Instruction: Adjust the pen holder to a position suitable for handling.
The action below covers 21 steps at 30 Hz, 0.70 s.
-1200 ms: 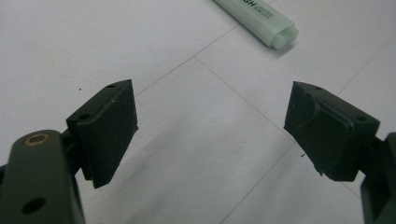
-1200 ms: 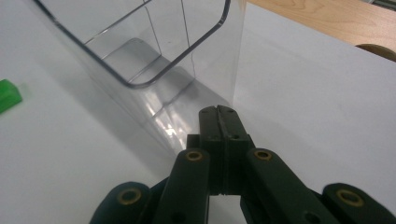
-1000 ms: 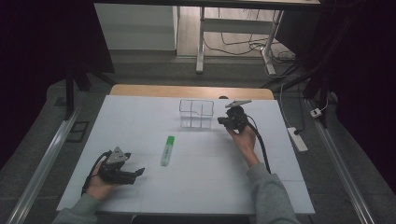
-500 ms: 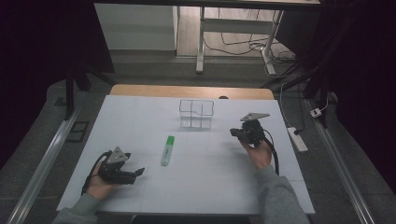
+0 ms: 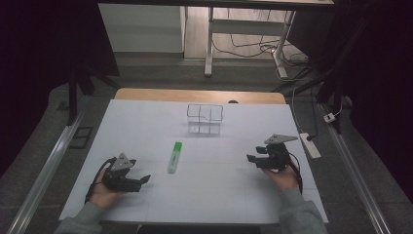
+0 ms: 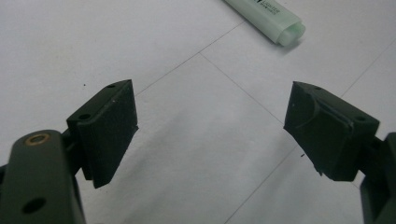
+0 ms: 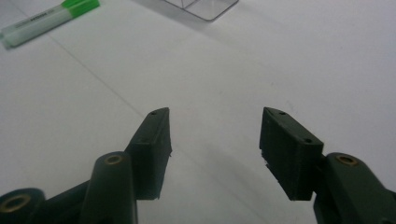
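A green highlighter point(image 5: 175, 157) lies on the white table point(image 5: 209, 195) near the middle; its pale butt end shows in the left gripper view point(image 6: 271, 18) and its whole length in the right gripper view point(image 7: 49, 19). My left gripper point(image 5: 144, 181) rests at the front left, open and empty point(image 6: 210, 126), to the left of the highlighter. My right gripper point(image 5: 251, 159) is at the front right, pointing left. Its jaws have just been opening and stand apart with nothing between them point(image 7: 215, 140).
A clear plastic divided box point(image 5: 205, 118) stands at the back middle of the table, its corner in the right gripper view point(image 7: 201, 7). A power strip point(image 5: 310, 145) lies off the right edge. Table legs and cables lie beyond.
The right gripper has moved from beside the clear box to the right and toward the front of the table, and its jaws have opened. The left gripper has stayed put.
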Motion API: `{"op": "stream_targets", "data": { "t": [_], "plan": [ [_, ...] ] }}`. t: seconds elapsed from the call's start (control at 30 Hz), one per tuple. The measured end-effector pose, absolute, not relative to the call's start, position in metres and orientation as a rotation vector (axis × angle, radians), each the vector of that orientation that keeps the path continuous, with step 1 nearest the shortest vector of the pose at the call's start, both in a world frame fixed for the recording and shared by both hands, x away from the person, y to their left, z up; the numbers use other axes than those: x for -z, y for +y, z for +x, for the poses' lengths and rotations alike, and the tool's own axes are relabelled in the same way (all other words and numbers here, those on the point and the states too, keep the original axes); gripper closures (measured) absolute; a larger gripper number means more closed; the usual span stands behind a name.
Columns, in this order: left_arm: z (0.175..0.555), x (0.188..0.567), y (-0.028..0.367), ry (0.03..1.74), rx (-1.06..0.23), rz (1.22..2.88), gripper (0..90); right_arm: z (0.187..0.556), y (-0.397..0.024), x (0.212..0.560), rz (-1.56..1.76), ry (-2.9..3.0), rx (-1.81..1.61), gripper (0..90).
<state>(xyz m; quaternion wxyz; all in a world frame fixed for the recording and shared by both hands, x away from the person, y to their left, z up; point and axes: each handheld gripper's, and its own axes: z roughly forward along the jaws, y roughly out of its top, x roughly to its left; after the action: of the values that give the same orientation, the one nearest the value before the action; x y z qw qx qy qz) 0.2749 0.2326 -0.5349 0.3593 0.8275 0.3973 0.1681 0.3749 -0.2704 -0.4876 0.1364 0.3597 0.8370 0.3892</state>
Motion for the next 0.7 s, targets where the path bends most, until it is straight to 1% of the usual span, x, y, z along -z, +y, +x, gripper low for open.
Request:
{"op": "stream_targets", "data": {
  "t": [0.27, 0.53, 0.7],
  "plan": [
    [0.277, 0.535, 0.233, 1.03, -0.438, 2.127, 17.3, 0.358, -0.282, 0.493, 1.036, 2.439, -1.124, 37.1],
    [0.279, 0.531, 0.231, 1.03, -0.446, 2.126, 17.4, 0.341, -0.289, 0.497, 1.013, 2.446, -1.134, 36.8],
    [0.282, 0.527, 0.229, 1.031, -0.455, 2.132, 17.7, 0.34, -0.289, 0.499, 0.991, 2.455, -1.138, 36.5]
  ]
}}
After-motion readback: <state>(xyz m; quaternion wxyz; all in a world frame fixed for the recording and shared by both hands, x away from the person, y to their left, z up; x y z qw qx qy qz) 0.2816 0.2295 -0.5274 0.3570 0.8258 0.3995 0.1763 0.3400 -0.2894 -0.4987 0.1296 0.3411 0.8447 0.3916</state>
